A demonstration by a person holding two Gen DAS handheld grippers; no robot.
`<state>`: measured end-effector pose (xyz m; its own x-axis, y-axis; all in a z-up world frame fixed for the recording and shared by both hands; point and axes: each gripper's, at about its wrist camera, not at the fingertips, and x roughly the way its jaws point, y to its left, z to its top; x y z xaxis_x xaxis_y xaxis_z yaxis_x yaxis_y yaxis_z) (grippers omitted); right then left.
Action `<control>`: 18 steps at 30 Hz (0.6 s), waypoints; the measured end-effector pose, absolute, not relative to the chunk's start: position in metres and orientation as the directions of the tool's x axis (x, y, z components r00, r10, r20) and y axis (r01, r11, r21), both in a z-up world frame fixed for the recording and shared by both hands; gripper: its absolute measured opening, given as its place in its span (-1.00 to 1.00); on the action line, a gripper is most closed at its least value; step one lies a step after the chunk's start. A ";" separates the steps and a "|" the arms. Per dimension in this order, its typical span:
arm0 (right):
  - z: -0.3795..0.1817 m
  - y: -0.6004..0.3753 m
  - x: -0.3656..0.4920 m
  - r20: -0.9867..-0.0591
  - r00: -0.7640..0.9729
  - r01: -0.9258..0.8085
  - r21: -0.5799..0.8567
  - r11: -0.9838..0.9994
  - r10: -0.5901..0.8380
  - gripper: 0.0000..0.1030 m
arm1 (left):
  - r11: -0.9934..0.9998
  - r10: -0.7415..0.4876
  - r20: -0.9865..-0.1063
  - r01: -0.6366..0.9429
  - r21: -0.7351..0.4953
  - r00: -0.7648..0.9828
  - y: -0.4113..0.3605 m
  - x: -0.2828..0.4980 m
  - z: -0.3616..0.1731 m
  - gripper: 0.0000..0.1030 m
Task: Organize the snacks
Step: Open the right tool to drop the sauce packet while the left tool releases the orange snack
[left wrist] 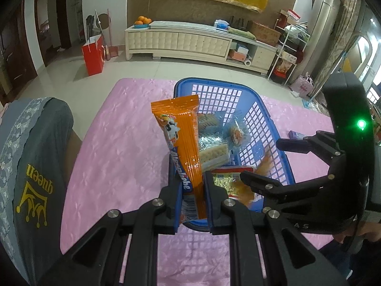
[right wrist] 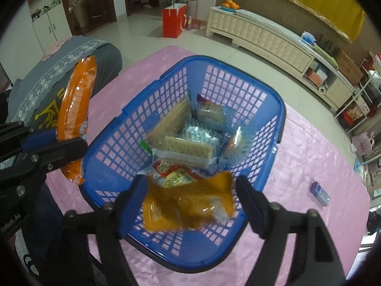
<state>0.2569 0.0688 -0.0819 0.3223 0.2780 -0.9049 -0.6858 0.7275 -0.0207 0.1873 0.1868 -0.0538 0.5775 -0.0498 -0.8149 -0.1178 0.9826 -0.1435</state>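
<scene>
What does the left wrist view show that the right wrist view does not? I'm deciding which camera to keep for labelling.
Only the left wrist view shows the cow print on the long orange wrapper held by the left gripper, and the right gripper's green light. Only the right wrist view shows the blurred orange packet between the open right gripper's fingers, untouched by the left one, and white cabinet doors. Both share the blue basket of snacks, pink tablecloth and red bag.

- Basket (right wrist: 112,174): blue, square lattice walls.
- Tablecloth (left wrist: 123,143): pink, faint floral texture.
- Long wrapper (left wrist: 183,147): orange, striped, cartoon cow print.
- Blurred packet (right wrist: 188,205): orange-yellow.
- Cushion (left wrist: 35,166): grey, yellow crown print, floral band.
</scene>
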 end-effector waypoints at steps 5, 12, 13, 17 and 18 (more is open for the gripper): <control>-0.081 0.057 0.263 -0.906 0.324 -0.664 -0.011 0.748 0.274 0.59 | 0.984 -0.055 -0.815 -0.107 -0.142 0.576 0.183 0.190 -0.054 -0.72; -0.071 0.037 0.268 -0.881 0.368 -0.639 -0.008 0.769 0.297 0.59 | 0.986 -0.079 -0.818 -0.077 -0.148 0.569 0.171 0.201 -0.059 -0.72; -0.069 0.034 0.271 -0.877 0.374 -0.632 -0.002 0.775 0.303 0.59 | 0.987 -0.083 -0.820 -0.069 -0.148 0.566 0.168 0.204 -0.060 -0.72; -0.069 0.024 0.279 -0.872 0.377 -0.611 0.019 0.791 0.311 0.59 | 0.987 -0.104 -0.824 -0.044 -0.155 0.558 0.160 0.216 -0.063 -0.72; -0.070 0.021 0.281 -0.872 0.378 -0.607 0.019 0.794 0.310 0.59 | 0.987 -0.108 -0.824 -0.040 -0.157 0.556 0.159 0.218 -0.064 -0.72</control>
<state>0.2810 0.0215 -0.0699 0.3779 0.3098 -0.8725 -0.6073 0.7942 0.0189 0.2178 0.1591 -0.0635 0.5564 -0.1085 -0.8238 -0.0404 0.9867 -0.1572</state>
